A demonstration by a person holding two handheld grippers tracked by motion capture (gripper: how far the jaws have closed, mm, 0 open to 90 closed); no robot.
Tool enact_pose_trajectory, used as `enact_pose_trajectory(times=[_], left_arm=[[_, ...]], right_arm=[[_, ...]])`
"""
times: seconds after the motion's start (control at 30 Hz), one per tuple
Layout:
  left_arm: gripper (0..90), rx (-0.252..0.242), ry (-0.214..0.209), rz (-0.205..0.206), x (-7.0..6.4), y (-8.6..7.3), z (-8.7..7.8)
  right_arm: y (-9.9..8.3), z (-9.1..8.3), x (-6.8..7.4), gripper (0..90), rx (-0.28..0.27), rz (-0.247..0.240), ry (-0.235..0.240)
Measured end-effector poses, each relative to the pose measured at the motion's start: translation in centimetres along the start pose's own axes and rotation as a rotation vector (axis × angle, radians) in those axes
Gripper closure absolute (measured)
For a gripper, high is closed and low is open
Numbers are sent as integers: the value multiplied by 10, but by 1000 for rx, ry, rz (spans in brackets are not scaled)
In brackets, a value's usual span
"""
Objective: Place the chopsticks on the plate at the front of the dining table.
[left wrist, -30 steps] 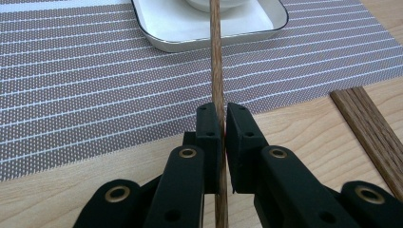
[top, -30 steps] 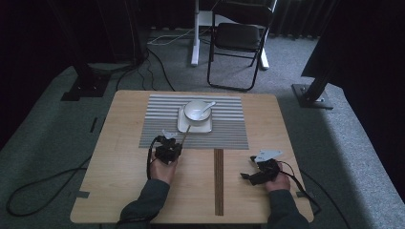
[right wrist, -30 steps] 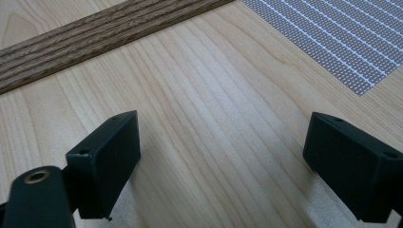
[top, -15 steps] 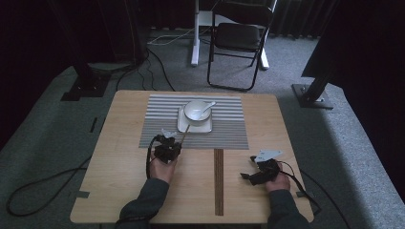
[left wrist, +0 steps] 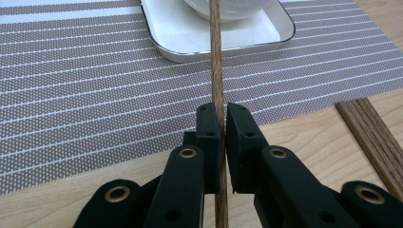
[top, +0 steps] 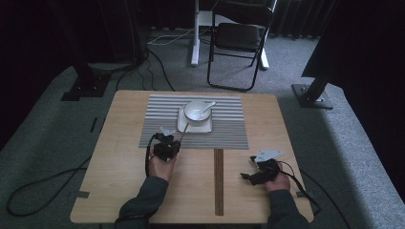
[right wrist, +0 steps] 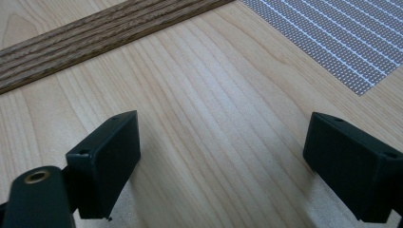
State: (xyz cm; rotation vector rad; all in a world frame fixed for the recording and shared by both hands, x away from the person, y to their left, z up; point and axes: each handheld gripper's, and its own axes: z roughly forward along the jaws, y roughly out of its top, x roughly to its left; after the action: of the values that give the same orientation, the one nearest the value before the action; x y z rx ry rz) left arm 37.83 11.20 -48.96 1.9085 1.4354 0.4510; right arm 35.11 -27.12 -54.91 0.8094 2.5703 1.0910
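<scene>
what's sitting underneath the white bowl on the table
The white bowl stands on a square white plate, which lies on the striped placemat. A spoon rests in the bowl. The plate's middle is covered by the bowl.

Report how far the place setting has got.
Done: bowl with spoon sits on the tray on the striped mat. In hand: left gripper is shut on one chopstick, pointing at the tray. Left, probably: the remaining chopsticks lie on the table; right gripper is open, empty.
</scene>
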Motion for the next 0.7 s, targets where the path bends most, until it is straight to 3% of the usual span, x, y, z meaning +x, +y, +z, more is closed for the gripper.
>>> enact_pose_trajectory(times=[0.7], left_arm=[[844,-3,21,-24,10,6,1]], right_arm=[[0,0,0,116,0,0,0]])
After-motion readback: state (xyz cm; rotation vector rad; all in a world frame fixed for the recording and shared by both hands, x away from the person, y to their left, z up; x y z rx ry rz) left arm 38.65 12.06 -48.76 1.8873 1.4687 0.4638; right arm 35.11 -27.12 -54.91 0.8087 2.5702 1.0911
